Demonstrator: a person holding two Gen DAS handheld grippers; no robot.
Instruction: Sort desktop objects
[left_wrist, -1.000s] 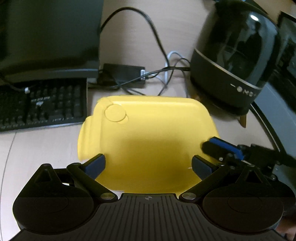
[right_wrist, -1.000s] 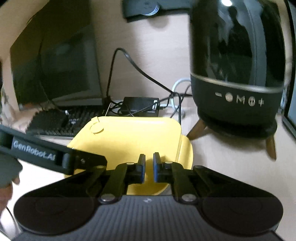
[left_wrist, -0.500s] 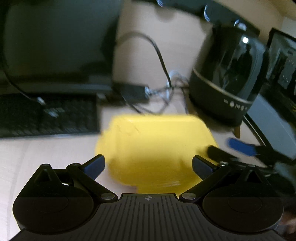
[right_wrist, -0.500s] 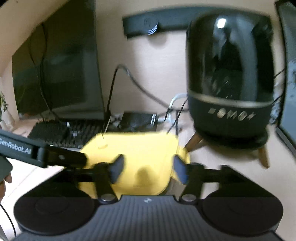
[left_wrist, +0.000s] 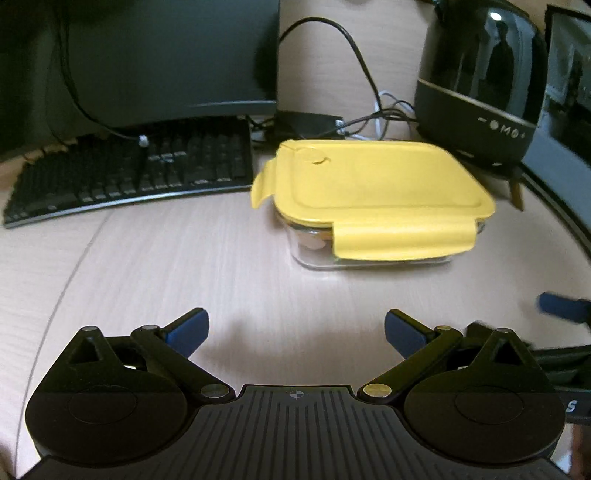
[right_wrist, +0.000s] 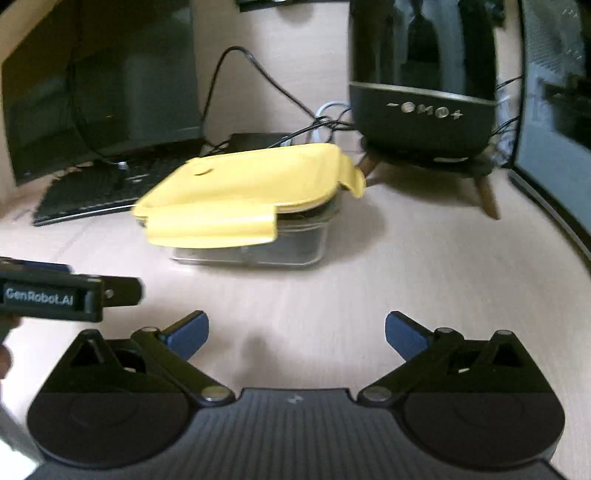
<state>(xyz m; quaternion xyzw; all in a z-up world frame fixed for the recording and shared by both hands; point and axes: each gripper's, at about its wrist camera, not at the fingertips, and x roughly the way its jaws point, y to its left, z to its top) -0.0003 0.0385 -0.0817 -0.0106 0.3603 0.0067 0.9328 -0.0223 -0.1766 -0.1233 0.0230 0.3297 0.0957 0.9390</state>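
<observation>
With the lunch box (left_wrist: 369, 206) closed under its yellow lid (left_wrist: 373, 181) on the worktop (left_wrist: 184, 266) by the keyboard (left_wrist: 129, 173), both the left tool (left_wrist: 293, 330) and right tool (right_wrist: 295, 330) gape empty, the right's jaws having just been opening with nothing between them, so this item seems finished and another needs picking.

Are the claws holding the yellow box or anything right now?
No, nothing is held. The left tool and the right tool, whose jaws have just opened, both gape over bare desk, short of the box.
</observation>
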